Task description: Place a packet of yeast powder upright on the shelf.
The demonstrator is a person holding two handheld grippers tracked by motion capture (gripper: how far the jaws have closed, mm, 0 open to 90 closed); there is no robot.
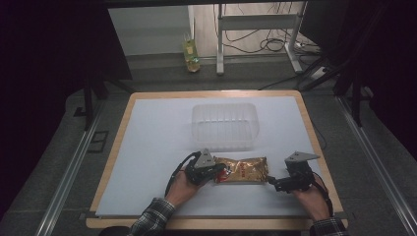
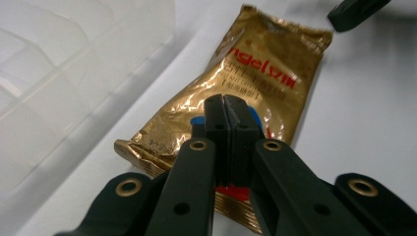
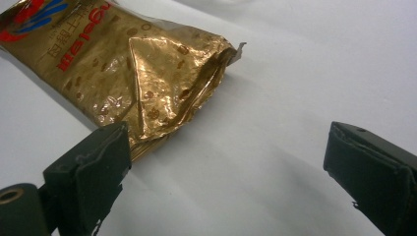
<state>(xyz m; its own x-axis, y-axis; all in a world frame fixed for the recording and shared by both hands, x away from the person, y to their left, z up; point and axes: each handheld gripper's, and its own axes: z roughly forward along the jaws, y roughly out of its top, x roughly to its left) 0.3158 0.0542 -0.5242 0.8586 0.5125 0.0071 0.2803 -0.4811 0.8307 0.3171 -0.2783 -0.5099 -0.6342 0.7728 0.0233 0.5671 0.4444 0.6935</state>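
A gold foil packet (image 1: 243,169) with red lettering lies flat on the white sheet near the table's front. My left gripper (image 1: 222,171) is at its left end, shut. In the left gripper view the jaws (image 2: 226,105) meet over the packet (image 2: 265,64), and I see no foil between them. My right gripper (image 1: 273,181) stands open just off the packet's right end. In the right gripper view its fingers (image 3: 228,147) are wide apart, the left one beside the packet's crumpled end (image 3: 162,83). One jaw of the right gripper (image 2: 354,12) shows beyond the packet's far end.
A clear plastic tub (image 1: 225,125) stands just behind the packet, also close on the left in the left gripper view (image 2: 59,73). The white sheet (image 1: 147,147) covers the wooden table. A yellow bottle (image 1: 192,55) stands on the floor beyond.
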